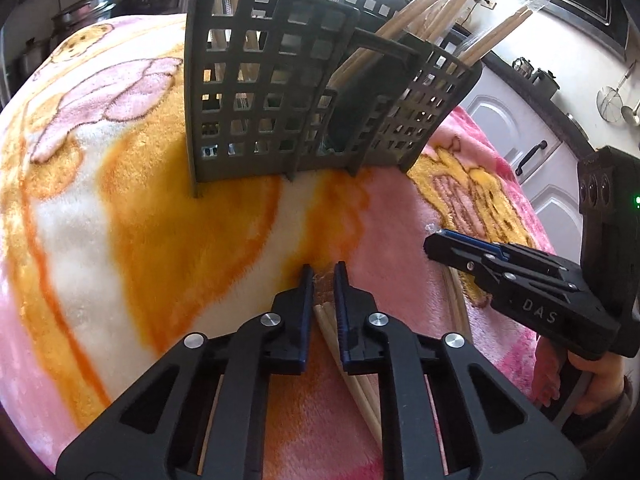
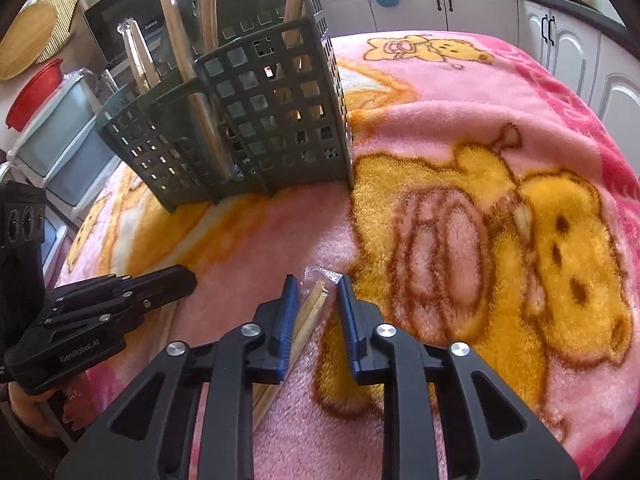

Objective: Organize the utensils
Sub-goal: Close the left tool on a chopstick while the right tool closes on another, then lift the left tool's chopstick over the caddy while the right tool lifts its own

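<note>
Pink blanket (image 2: pixel 460 80); both grippers straddle wrapped chopsticks, seemingly unclamped

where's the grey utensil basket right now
The grey utensil basket stands upright on the pink blanket, ahead of both grippers, with wrapped chopsticks in it.

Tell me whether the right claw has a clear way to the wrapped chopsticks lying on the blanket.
Probably yes: the right claw is open and already straddles the wrapped chopsticks on the blanket; nothing lies between them.

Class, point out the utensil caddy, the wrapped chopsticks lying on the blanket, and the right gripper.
utensil caddy (image 1: pixel 256 96), left wrist view, front grid wall.
wrapped chopsticks (image 2: pixel 310 314), right wrist view, wooden shaft.
right gripper (image 2: pixel 314 280), right wrist view, between fingertips.
</note>
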Demonstrator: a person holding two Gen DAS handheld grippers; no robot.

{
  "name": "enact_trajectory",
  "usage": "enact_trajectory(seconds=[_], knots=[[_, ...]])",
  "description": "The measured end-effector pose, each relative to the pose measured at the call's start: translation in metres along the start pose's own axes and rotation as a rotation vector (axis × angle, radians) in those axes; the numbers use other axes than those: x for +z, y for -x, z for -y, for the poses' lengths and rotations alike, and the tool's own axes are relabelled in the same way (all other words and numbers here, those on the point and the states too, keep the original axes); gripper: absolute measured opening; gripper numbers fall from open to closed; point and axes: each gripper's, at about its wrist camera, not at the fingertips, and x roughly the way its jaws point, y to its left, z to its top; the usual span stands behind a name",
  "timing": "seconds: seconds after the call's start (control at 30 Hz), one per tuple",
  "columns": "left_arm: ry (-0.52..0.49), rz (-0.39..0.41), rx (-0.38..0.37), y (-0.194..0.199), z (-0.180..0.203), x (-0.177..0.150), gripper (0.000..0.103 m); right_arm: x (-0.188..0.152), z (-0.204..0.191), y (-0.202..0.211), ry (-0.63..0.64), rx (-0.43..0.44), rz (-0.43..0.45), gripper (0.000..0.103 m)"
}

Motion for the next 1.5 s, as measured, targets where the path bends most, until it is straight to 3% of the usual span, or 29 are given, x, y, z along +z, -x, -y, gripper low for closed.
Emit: enact_trajectory(seconds=[0.33,1.03,1.5], knots=[[0.008,0.025,-0.026,0.009,-0.002,0.005,0.003,0.004,0.003,0.005,-0.011,0.017,0.031,0.012],[-0.134,0.257,-0.091,0.108,0.054,0.038,0.002,0.016,-0.034,0.135,0.135,0.050,0.376,0.009],[-0.171,0.327,-0.090,0.136,0.069,0.054,0.002,0.023,-0.047,0.176,0.171,0.073,0.470,0.008]])
